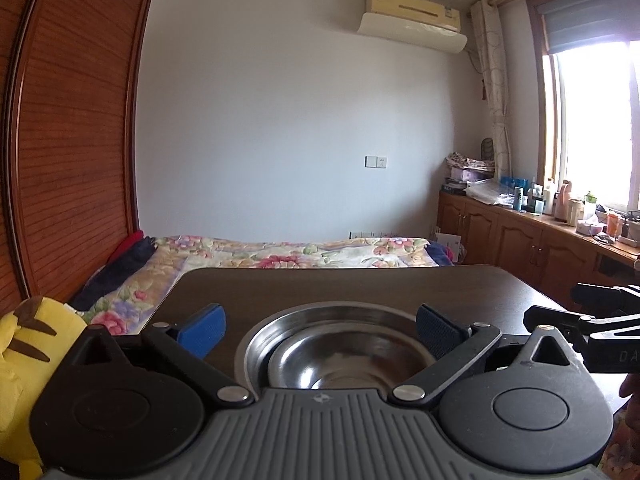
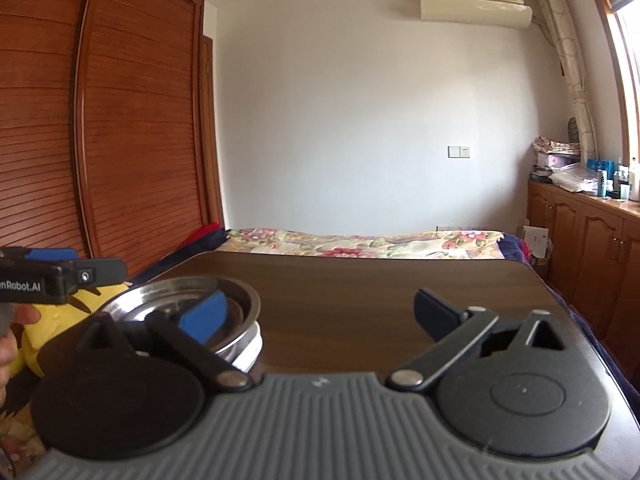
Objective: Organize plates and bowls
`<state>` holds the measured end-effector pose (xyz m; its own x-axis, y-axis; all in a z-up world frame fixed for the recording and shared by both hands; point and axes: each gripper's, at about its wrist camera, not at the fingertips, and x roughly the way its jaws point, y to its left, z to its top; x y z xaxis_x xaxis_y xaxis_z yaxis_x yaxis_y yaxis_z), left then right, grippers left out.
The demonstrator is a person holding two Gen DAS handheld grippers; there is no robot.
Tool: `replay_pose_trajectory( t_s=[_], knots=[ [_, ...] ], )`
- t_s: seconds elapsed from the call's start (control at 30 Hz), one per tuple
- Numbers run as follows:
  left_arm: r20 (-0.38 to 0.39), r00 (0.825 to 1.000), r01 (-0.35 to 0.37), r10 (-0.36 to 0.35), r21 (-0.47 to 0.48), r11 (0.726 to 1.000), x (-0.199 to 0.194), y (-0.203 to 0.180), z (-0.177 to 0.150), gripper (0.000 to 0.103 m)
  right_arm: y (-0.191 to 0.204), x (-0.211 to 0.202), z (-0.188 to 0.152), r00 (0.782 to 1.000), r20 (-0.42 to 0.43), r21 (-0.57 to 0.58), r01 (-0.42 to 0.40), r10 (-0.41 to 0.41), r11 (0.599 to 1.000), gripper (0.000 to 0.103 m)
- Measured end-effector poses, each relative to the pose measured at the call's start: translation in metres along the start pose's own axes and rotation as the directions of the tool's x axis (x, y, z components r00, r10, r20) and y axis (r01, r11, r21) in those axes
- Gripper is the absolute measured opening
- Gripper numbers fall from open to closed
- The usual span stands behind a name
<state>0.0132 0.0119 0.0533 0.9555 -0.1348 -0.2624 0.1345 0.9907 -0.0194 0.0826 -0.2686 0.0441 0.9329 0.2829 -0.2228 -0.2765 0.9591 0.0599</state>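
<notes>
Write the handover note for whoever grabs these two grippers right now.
Left gripper: open, empty, jaws either side of the stacked metal bowls.
Right gripper: open, empty, over bare table, right of the bowls.
Done: the bowls are nested, one inside another, near the table's left front; how many, I cannot tell.
Left: no plates visible; nothing else on the table to sort.

Dark wooden table (image 1: pixel 360 284) carries stacked steel bowls (image 1: pixel 340 352).

Shiny silver bowls (image 1: pixel 340 356) sit on a dark brown wood-grain counter (image 1: pixel 360 284), beside blue-padded black tongs (image 1: pixel 320 330), a floral quilt (image 1: pixel 280 250), a yellow plush (image 1: pixel 24 352) and a reddish slatted wardrobe (image 1: pixel 72 140).
</notes>
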Motion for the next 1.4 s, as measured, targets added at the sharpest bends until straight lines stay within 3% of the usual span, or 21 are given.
replay_pose_trajectory(
  t_s=[0.27,0.47,0.7,1.4],
  knots=[
    [0.002,1.000,-0.002,0.002,-0.005,1.000,-0.002,-0.010,-0.001,0.103,-0.002,-0.007,-0.005,0.999,0.008,0.005,0.033,-0.033,0.999,0.103],
    [-0.005,0.999,-0.048,0.048,0.023,0.999,-0.002,-0.024,-0.010,0.103,-0.005,-0.015,-0.011,0.997,0.007,0.022,0.077,-0.077,0.997,0.103],
    [-0.016,1.000,0.015,-0.015,0.010,1.000,-0.004,-0.032,-0.021,0.103,-0.010,-0.016,-0.024,0.993,-0.001,0.030,0.114,-0.114,0.993,0.103],
    [-0.032,0.999,-0.008,0.009,0.041,0.999,-0.001,-0.031,-0.029,0.103,-0.021,-0.015,-0.030,0.990,-0.004,0.051,0.141,-0.141,0.989,0.103]
  ],
)
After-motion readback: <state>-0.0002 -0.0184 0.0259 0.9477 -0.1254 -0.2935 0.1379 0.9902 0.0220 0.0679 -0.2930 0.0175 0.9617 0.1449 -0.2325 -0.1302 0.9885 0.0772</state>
